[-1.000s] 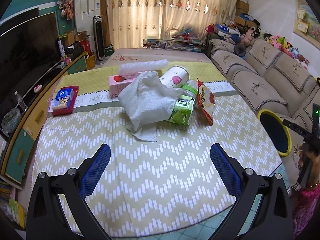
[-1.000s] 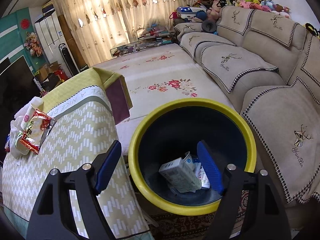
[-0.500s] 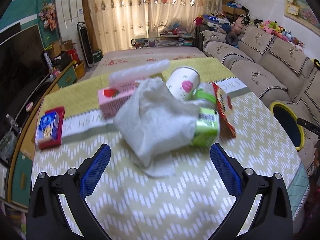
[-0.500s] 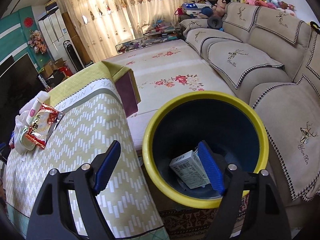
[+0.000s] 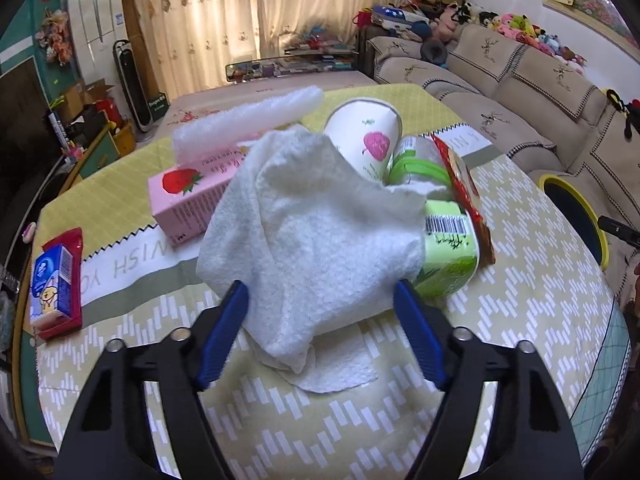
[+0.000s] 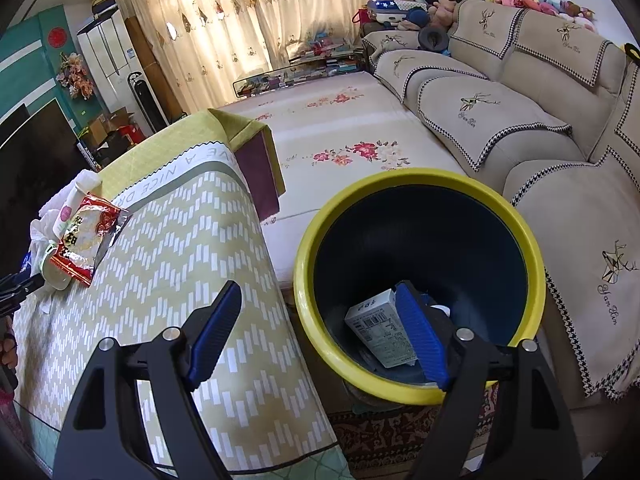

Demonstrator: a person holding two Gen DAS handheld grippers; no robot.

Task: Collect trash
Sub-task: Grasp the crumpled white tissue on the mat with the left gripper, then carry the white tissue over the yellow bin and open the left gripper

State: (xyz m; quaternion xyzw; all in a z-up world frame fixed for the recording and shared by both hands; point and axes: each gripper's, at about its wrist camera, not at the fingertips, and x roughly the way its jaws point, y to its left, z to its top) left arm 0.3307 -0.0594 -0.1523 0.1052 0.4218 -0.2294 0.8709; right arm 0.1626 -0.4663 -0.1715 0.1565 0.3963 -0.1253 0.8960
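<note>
The left gripper (image 5: 320, 300) closes its jaws around a crumpled white paper towel (image 5: 316, 236) heaped on the table (image 5: 520, 308); the blue pads flank the wad's lower edge and do not appear to press it yet. The towel drapes over a pile of litter: a pink carton (image 5: 192, 200), a paper cup (image 5: 368, 140), a green cup (image 5: 448, 256) and a red wrapper (image 5: 464, 192). To do the pickup well, the pads should probably bite into the thick middle of the wad, not the loose flap trailing on the cloth, and lift straight up so the towel peels off the pile without toppling the cups. The right gripper (image 6: 320, 328) hangs with fingers spread and empty over the yellow-rimmed bin (image 6: 532, 248), which stands on the floor just beside the table's edge with a white box (image 6: 380, 328) already lying at its bottom. A light squeeze should be enough for so soft a thing; the carry to the bin looks short.
</note>
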